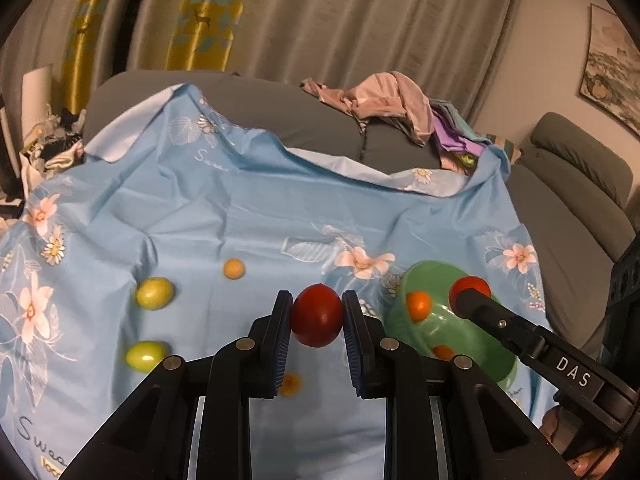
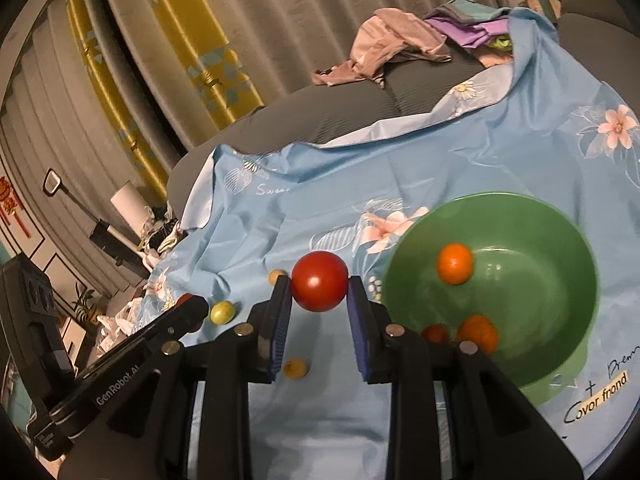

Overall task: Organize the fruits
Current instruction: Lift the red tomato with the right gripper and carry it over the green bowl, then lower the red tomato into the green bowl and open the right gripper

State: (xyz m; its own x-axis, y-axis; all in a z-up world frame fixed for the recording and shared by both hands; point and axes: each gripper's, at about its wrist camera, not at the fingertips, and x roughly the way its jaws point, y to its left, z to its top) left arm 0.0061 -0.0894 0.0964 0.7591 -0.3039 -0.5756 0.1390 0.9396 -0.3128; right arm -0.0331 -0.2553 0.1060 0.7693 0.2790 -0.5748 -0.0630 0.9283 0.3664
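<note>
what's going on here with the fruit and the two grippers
A person is sorting fruit on a blue floral cloth with a handheld gripper in each hand. The left gripper is clamped on a red tomato; the right gripper grips another red tomato beside the green bowl. Three orange fruits are visible in the bowl. Two green fruits and two small yellow-orange ones lie loose on the cloth.
</note>
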